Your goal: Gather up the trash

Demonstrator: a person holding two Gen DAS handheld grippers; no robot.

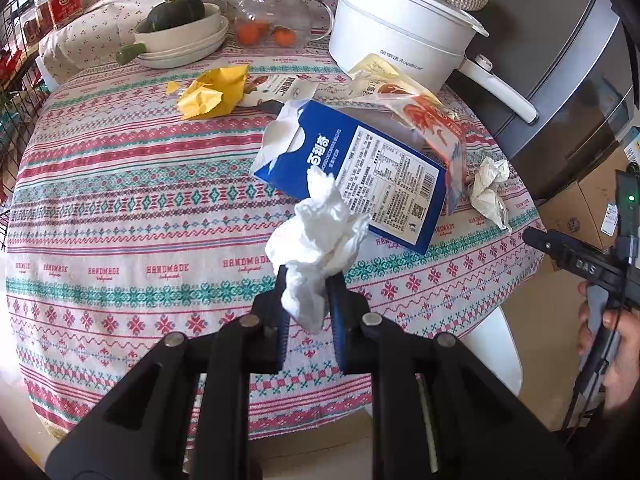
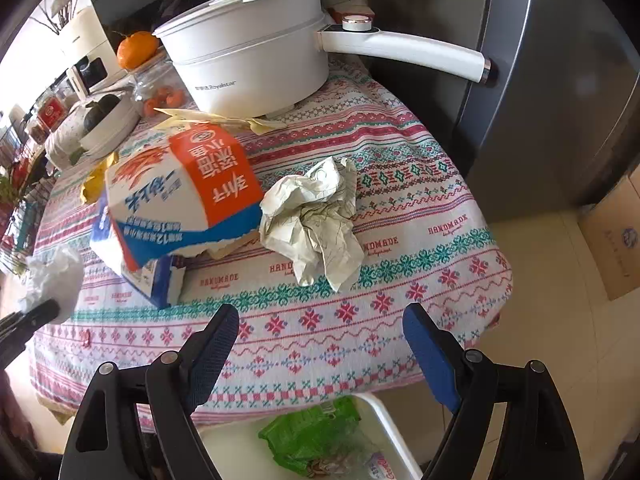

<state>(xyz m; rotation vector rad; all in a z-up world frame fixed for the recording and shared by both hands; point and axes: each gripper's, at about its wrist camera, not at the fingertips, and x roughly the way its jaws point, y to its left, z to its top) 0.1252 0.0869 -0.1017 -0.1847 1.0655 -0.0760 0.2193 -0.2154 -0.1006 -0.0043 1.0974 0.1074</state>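
Left wrist view: left gripper (image 1: pixel 306 280) clenched on tissue (image 1: pixel 316 236), lifted at the box's (image 1: pixel 352 172) 7 o'clock; loose folds may slip free.
Right wrist view: right gripper (image 2: pixel 320 320) released, empty; paper wad (image 2: pixel 316 220) at 12 o'clock, bin (image 2: pixel 384 412) at 6; wad may roll off the table (image 2: pixel 440 264).

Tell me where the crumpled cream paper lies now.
In the right wrist view the crumpled cream paper lies mid-table, right of the orange and blue carton.

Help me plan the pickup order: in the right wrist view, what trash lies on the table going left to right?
White tissue in the left gripper → orange-and-blue carton → crumpled paper.
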